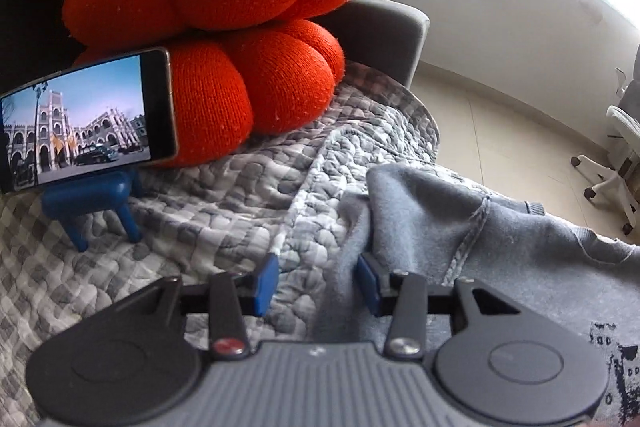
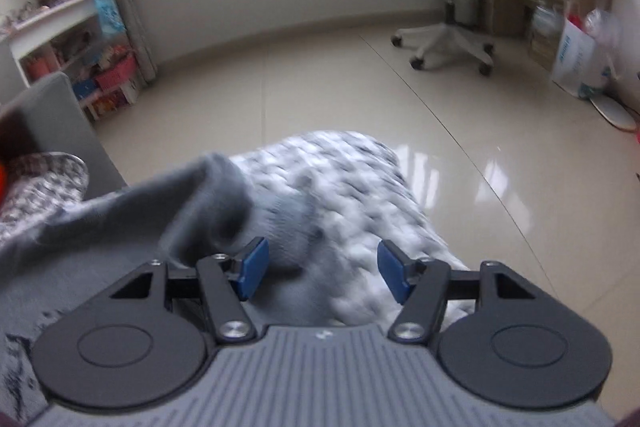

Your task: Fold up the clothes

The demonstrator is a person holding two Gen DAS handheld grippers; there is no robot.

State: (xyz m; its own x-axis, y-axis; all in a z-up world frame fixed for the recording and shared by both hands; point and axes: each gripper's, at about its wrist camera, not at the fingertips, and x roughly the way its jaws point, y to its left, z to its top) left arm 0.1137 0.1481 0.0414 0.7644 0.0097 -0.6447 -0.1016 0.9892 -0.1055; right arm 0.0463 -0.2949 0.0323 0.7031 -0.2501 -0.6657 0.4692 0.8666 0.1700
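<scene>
Soft, limp grey sweatshirt (image 1: 460,227) rumpled on the quilted checked cover (image 1: 200,211) right of the orange cushion (image 1: 224,27); both grippers' (image 1: 318,281) (image 2: 320,275) jaws wide, empty; best pinched along seam or hem.

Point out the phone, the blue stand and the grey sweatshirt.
phone (image 1: 86,119): left wrist view, middle of its lit screen.
blue stand (image 1: 90,199): left wrist view, top bar under the phone.
grey sweatshirt (image 1: 424,223): left wrist view, raised fold.
</scene>
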